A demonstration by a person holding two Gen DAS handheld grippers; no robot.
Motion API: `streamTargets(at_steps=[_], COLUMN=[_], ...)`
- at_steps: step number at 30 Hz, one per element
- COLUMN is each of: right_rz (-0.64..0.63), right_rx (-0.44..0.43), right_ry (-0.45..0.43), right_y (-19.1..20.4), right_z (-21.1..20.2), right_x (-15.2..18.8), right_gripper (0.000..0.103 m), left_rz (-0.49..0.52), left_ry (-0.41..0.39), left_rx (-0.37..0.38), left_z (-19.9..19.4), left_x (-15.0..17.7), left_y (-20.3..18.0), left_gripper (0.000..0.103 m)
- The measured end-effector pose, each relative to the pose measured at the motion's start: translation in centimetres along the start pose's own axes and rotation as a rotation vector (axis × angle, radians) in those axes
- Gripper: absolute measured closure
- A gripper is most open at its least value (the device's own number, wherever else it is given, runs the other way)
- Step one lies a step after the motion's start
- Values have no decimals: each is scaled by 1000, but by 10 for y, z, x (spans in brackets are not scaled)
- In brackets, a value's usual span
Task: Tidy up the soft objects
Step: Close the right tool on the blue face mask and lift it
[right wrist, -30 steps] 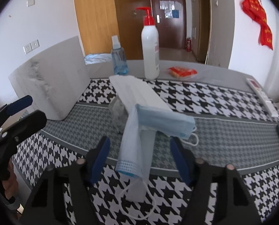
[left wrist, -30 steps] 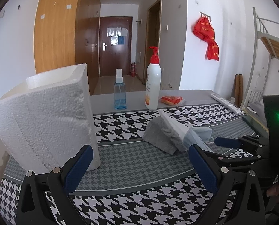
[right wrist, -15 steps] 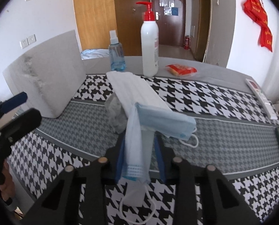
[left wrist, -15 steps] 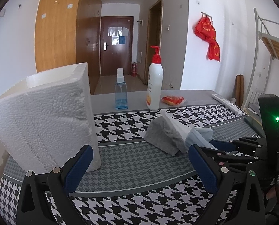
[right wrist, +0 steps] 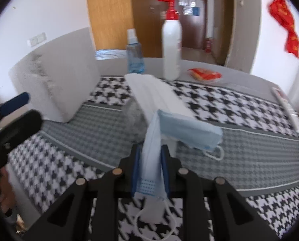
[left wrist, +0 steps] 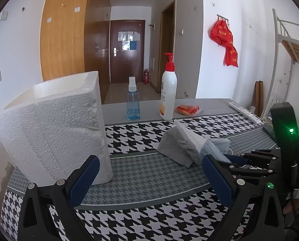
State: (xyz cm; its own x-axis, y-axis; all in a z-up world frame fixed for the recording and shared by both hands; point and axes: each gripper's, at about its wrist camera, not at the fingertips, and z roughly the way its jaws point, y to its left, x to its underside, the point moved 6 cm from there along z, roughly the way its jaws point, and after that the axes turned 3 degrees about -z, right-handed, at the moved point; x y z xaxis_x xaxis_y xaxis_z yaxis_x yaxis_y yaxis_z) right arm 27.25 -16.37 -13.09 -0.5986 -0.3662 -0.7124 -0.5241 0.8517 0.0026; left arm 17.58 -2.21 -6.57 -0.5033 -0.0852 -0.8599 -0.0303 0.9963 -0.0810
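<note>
Two views split the scene for me. From the left wrist I see the left gripper [left wrist: 149,172] spread wide over the houndstooth cloth [left wrist: 141,172], holding nothing, with the white foam block [left wrist: 55,132] close on its left; the right gripper [left wrist: 248,160] shows side-on there. From the right wrist, blurred, I see the right gripper [right wrist: 150,166] clamped on the blue face mask [right wrist: 181,130], which rests against the stack of white masks [right wrist: 159,96]. Behind stand a spray bottle [right wrist: 135,54], a pump bottle [right wrist: 171,46] and a red packet [right wrist: 205,74].
</note>
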Motion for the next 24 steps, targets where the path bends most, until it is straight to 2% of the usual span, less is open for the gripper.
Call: streamTargets(at_steps=[4,6,9,12,17,24], right_rz=[20,29,37,34,28,72], right_rx=[-6,-6,-7,-36,-45,-13], right_ry=[-2,2,10,-1,-77,-190], right_y=[-4,-6,-7,-6,-4,-16], right_z=[-1,-2,-2,-8,-31,-65], right_x=[0,1,4,5,3,4], right_gripper=[79,89,96,96,96,96], left_rz=[1,0,2,7,24,47], left_ry=[-1,-1,-3,-4,-7,-15], left_rx=[-6,-6,-6,-5,-7,-15], left_z=[-1,-1,-3,-3,-5,-9], left_x=[-1,-1,-2,-4,-5,-5], left_y=[0,-1,-2,-6,-16,-29], left_gripper=[1,1,1,1,1,1])
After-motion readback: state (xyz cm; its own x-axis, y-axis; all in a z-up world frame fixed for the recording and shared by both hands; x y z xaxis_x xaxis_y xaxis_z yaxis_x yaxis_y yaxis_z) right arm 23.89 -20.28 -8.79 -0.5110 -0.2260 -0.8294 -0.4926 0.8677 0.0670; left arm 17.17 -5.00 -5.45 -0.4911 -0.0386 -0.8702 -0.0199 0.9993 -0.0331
